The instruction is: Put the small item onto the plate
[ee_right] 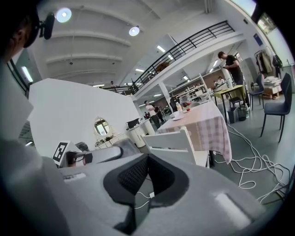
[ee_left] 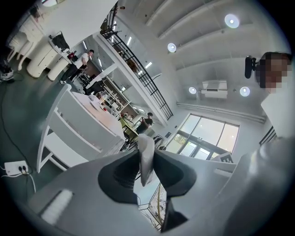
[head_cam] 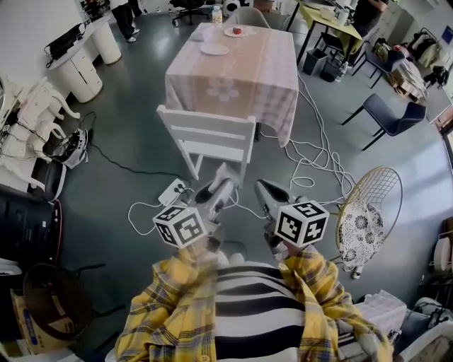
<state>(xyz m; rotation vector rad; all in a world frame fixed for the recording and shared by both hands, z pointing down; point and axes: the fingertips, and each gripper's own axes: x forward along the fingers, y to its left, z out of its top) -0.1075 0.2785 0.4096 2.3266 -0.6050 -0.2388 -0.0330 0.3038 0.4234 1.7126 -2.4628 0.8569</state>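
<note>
Transport seems the step in hand: the left gripper [ee_left: 145,148] pinches a thin pale item [ee_left: 146,159] in its jaws, while the right gripper [ee_right: 146,160] has its jaws clenched on nothing. The empty plate [head_cam: 214,49] lies on the desk [head_cam: 244,81] well ahead, beyond a white chair [head_cam: 209,134]. The next move calls for closing that gap.

A: Table [head_cam: 283,71], checked cloth [head_cam: 226,106] hanging on all sides. Contents?
B: Bare white plate [head_cam: 214,49] near left. Second plate [head_cam: 245,32] behind it, carrying a red item [head_cam: 237,30]. Bottle [head_cam: 216,14] at far edge.
A: Floor [head_cam: 134,141]?
B: Grey. White chair [head_cam: 209,138] at the table's near side, power strip [head_cam: 172,191], loose cables [head_cam: 311,159].
</note>
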